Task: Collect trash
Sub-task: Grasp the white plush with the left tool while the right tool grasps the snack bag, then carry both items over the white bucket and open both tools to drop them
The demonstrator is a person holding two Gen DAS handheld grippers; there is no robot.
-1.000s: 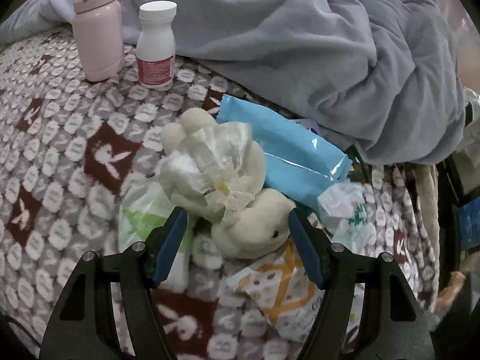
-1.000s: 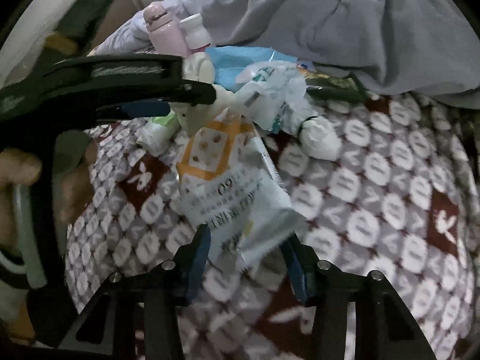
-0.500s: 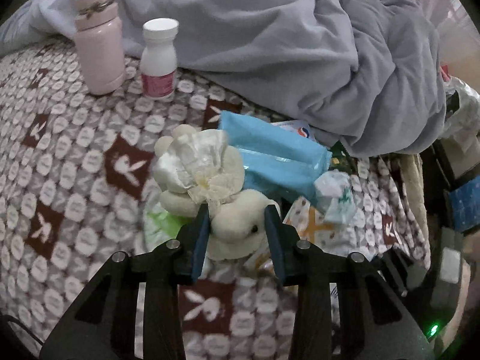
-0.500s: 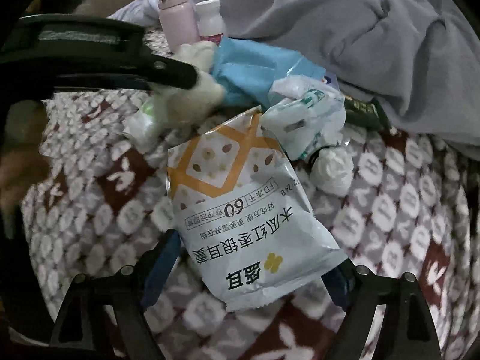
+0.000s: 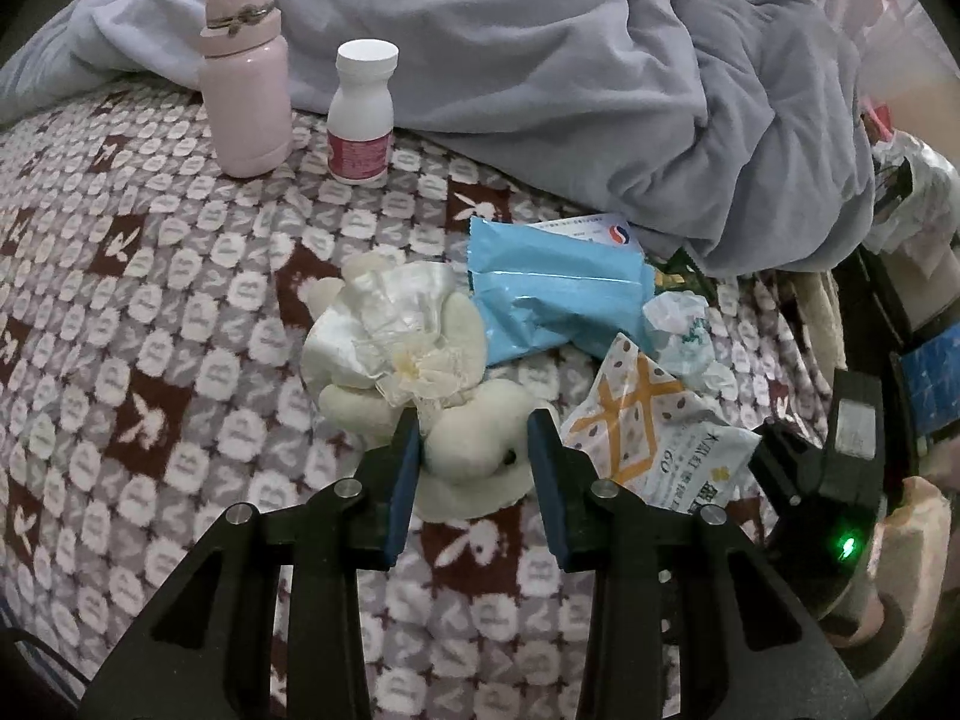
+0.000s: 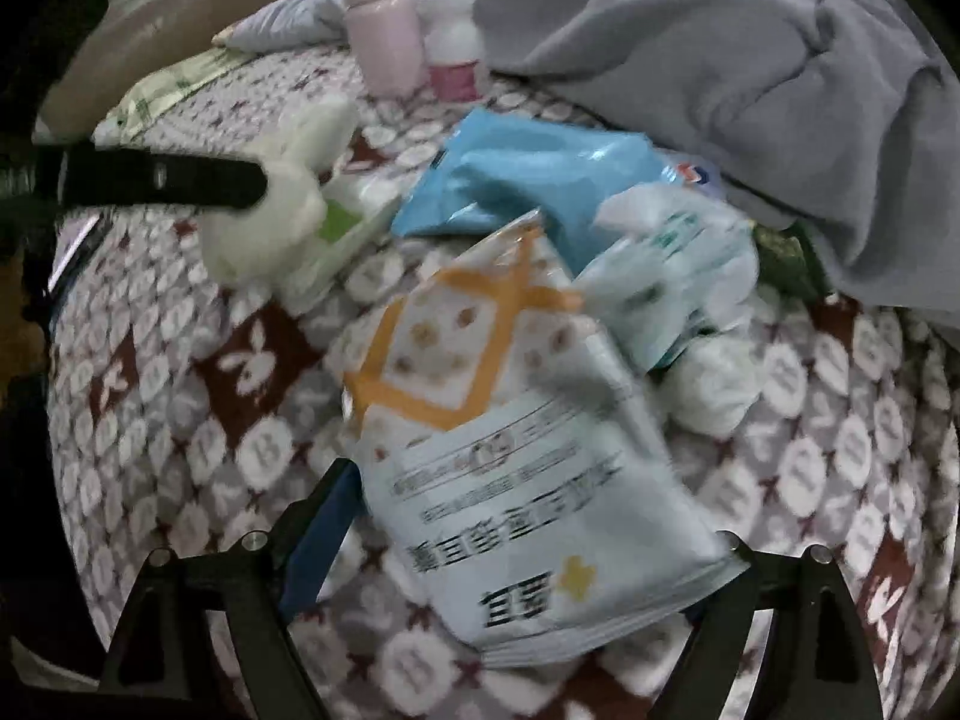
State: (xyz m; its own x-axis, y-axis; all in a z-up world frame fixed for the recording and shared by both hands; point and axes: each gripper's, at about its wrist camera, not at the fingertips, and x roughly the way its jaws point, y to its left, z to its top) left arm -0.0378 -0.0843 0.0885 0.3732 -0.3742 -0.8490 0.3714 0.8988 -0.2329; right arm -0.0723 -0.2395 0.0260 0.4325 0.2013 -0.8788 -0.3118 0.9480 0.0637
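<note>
Left tongs (image 5: pixel 470 447) have just been closing and now pinch the cream plush toy (image 5: pixel 474 450) w/ crumpled white tissue (image 5: pixel 390 324) on it. Right tongs (image 6: pixel 528 510), just opened, stand spread around the white-and-orange snack bag (image 6: pixel 510 420) on the patterned bed blanket (image 5: pixel 150 300). Next, I reckon: shut on bag & lift. Blue wrapper (image 5: pixel 552 300), pink flask (image 5: pixel 243 66) and white pill bottle (image 5: pixel 363 111) lie nearby.

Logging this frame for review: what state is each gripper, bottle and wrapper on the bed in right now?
left gripper: shut on the plush toy.
right gripper: open, astride the snack bag.
snack bag: flat on the bedspread.
pink flask: upright, lid closed.
pill bottle: upright, capped.
blue wrapper: crumpled, lying flat.
</note>
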